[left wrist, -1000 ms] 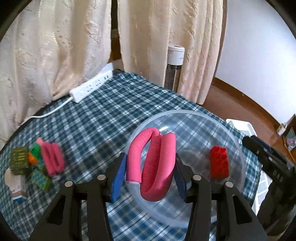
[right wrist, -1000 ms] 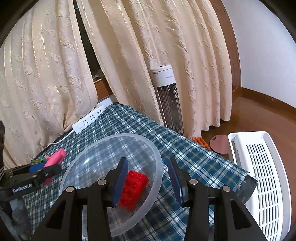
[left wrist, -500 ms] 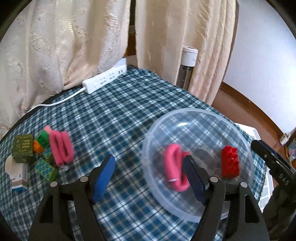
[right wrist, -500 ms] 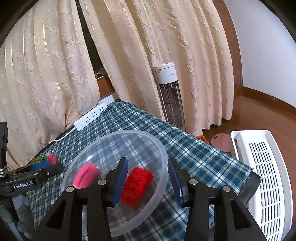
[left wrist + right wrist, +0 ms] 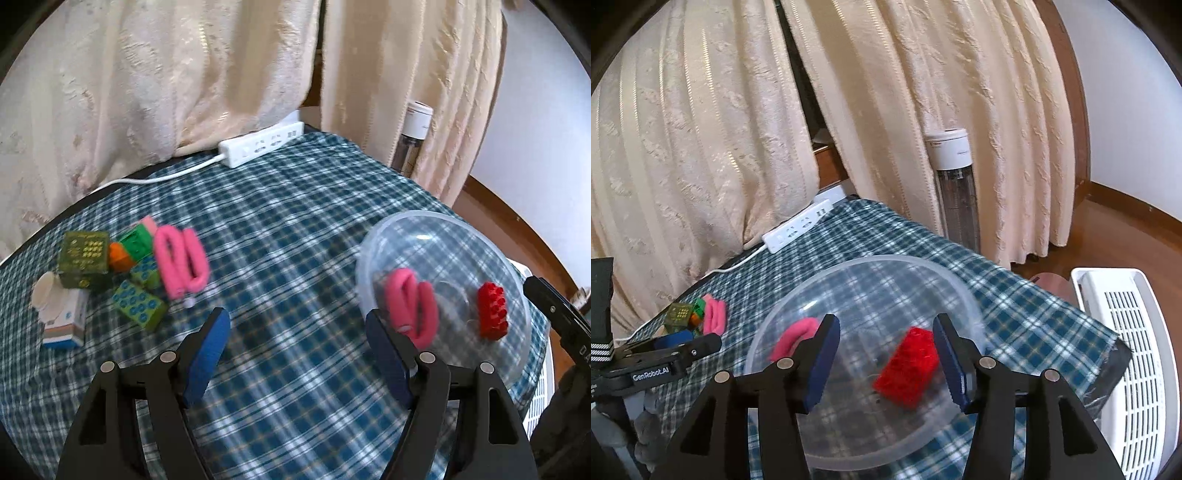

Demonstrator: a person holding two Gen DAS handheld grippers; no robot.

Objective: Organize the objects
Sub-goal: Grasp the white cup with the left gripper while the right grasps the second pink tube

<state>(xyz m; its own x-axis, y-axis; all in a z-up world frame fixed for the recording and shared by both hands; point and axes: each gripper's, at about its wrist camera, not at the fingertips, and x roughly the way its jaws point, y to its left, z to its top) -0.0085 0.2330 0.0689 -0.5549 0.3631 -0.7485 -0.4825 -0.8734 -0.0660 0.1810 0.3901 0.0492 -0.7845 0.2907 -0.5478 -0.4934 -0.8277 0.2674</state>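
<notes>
My left gripper [image 5: 297, 350] stands spread wide over bare checked cloth, nothing between its blue pads. My right gripper [image 5: 884, 360] hangs above the clear round plastic bowl [image 5: 956, 286]; its jaws are opening, and the red studded plastic brick [image 5: 910, 367] shows between them, lying on the bowl floor below, untouched by either pad.

In the same bowl, left of the brick, lies a folded pink foam roller [image 5: 412, 308]. The bowl sits on the blue-and-white checked tablecloth [image 5: 288, 229] near the table's right edge.

Further left on the cloth, well apart from the bowl, is a loose cluster: a second folded pink foam roller [image 5: 181, 264], green printed blocks [image 5: 138, 304], an orange piece [image 5: 120, 256], an olive-green patterned box [image 5: 85, 258] and a small white carton [image 5: 61, 321].

At the far edge lies a white power strip [image 5: 260, 144] with its cable. Behind hang cream curtains [image 5: 701, 129]; a white-topped tower appliance [image 5: 955, 184] stands beside the table.
</notes>
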